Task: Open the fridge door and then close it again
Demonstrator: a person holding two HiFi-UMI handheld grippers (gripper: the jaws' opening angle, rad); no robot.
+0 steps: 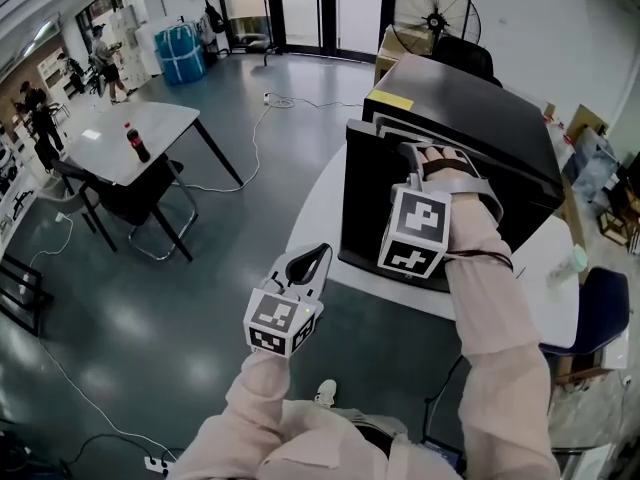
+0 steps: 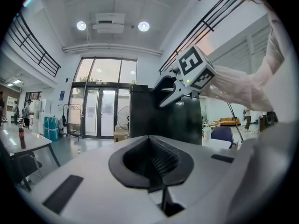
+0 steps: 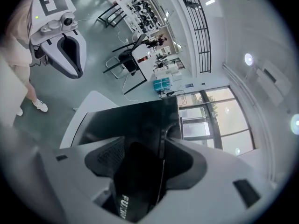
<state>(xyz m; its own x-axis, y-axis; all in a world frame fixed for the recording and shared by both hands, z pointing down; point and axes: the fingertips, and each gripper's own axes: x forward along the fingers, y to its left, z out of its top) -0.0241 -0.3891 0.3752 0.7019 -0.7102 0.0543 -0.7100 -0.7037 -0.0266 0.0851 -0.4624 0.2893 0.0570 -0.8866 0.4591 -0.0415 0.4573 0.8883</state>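
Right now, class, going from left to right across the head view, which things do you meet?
bottle → left gripper, shut and empty → fridge door → right gripper, clamped on that door's top edge → blue chair

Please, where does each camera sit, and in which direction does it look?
Head view: on the head, facing down at the fridge; the sleeves, left hand-held gripper and right hand-held gripper show.
Left gripper view: facing forward toward the fridge; its shut jaws show.
Right gripper view: facing down along the fridge door, held between its jaws.
Shared: each gripper view shows the other hand-held gripper.
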